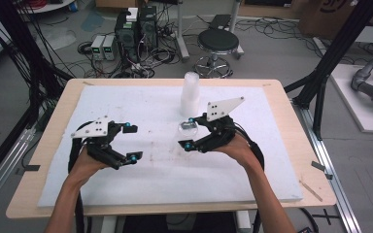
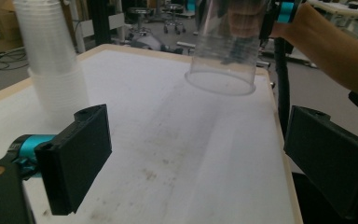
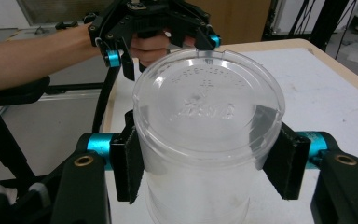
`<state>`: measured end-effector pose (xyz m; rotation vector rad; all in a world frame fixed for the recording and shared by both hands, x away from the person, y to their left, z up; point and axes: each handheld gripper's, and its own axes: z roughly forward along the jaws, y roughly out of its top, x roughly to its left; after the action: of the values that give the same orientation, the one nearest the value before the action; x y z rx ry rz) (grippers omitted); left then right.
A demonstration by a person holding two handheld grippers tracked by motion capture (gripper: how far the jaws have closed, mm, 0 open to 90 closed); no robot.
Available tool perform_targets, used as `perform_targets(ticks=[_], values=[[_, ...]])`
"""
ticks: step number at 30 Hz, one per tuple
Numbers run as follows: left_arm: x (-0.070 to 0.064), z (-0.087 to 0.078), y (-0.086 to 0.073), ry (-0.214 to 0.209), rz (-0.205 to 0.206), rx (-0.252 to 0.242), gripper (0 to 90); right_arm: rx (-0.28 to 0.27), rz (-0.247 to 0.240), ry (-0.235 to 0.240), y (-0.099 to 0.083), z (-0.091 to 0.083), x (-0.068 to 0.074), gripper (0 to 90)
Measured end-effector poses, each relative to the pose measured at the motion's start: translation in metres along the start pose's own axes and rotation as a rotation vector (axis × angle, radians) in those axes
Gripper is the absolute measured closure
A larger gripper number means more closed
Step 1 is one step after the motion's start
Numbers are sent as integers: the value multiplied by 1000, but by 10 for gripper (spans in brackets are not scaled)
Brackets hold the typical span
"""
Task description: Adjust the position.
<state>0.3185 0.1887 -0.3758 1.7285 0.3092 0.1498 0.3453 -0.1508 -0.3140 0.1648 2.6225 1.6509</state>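
Broadly, the table (image 1: 291,145) takes up the middle of the high view, a pale wooden top almost wholly covered by a white sheet (image 1: 141,102) that carries faint grey smudges near its centre. At the upper middle of that sheet stands a stack of clear cups (image 1: 190,94), upright and just beyond the right gripper.

Both forearms come in from the bottom edge of the high view, angled inward, each hand wrapped around the back of its tool. The left gripper (image 1: 133,143) sits in the left half of the frame, low over the sheet, turned toward the centre; its jaws stand wide apart with nothing between them. In the left gripper view its two black pads (image 2: 74,163) rise at the lower left and lower right, with bare sheet between.

The right gripper (image 1: 189,132) sits just right of centre, turned toward the left one. Its jaws are closed on a single clear cup (image 3: 205,140), one pad on each side of the wall. The cup is held mouth down, its flat base toward the right gripper's camera and its open rim hanging clear above the sheet in the left gripper view. Raised lettering is moulded into the base, but it is too faint to read.
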Motion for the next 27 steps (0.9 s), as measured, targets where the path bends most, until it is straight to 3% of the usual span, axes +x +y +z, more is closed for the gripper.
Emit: perform_targets(ticks=[13, 16, 24, 27], values=[[-7, 65, 18, -132, 17, -21, 74, -20, -11, 36, 5, 3, 2, 386], [-10, 74, 19, -124, 37, -30, 74, -21, -16, 39, 5, 4, 3, 386], [-14, 90, 19, -164, 29, -22, 81, -21, -17, 45, 5, 5, 4, 387], [-15, 94, 18, -158, 35, -15, 97, -27, -11, 51, 5, 4, 4, 387]])
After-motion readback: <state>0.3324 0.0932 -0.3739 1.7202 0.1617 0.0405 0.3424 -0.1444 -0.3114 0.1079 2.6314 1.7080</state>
